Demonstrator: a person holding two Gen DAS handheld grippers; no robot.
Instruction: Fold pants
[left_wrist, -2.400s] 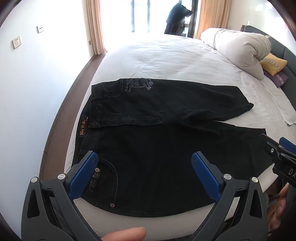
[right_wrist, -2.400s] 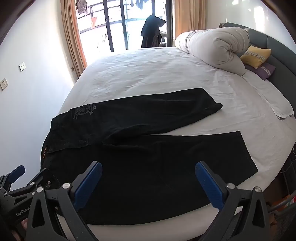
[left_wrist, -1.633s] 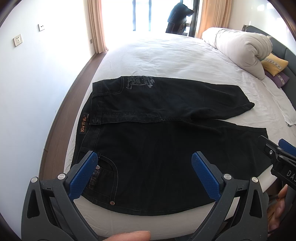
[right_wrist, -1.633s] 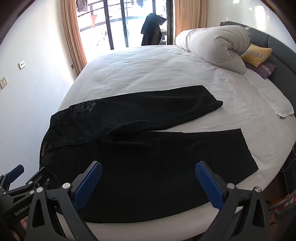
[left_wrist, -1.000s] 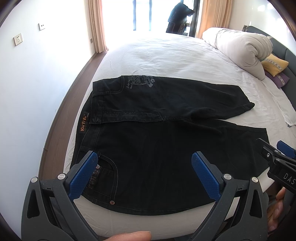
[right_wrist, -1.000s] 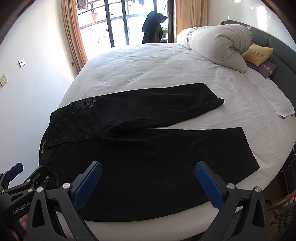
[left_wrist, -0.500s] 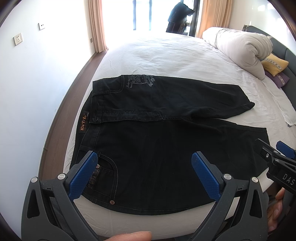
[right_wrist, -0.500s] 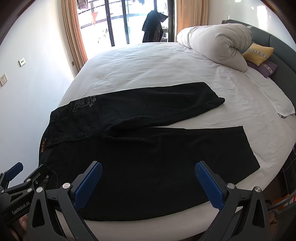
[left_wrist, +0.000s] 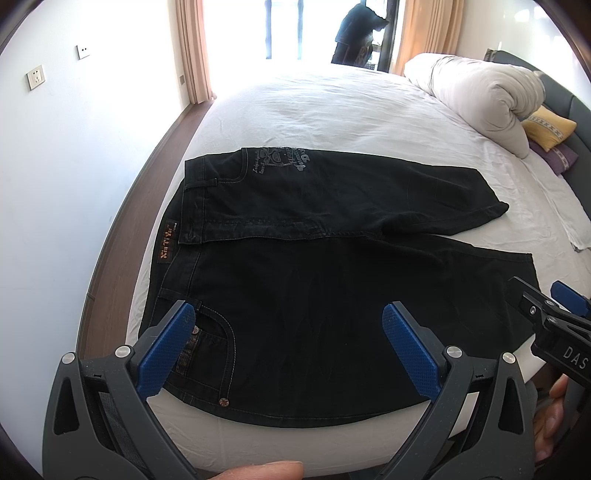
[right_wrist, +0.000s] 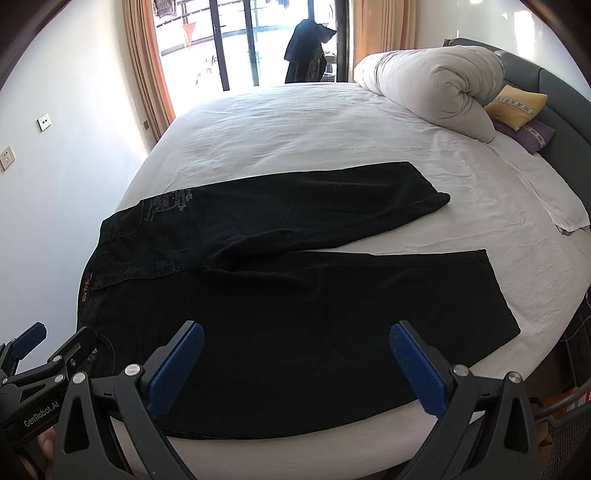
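While both tools hover at the near edge of the bed: nothing is held.
Pants: black denim pants (left_wrist: 317, 295) with pale contrast stitching lie flat across the lower half of both views, waistband toward the left of the frame, two legs fanning apart to the right.
Details: tan rectangular waistband patch (left_wrist: 167, 243); grey printed graphic (left_wrist: 280, 159) on the far hip; curved pocket seam with metal rivets at lower left.
Bed: white, lightly creased bed sheet (left_wrist: 332, 110) under the pants.
Bedding: rolled, puffy white duvet (right_wrist: 436, 85) at upper right, yellow cushion (right_wrist: 515, 105) beside it.
Left gripper (left_wrist: 288, 350): dark grey plastic arms, textured blue pads, jaws spread wide above the pocket area.
Right gripper (right_wrist: 295, 365): same build, jaws spread wide over the near leg.
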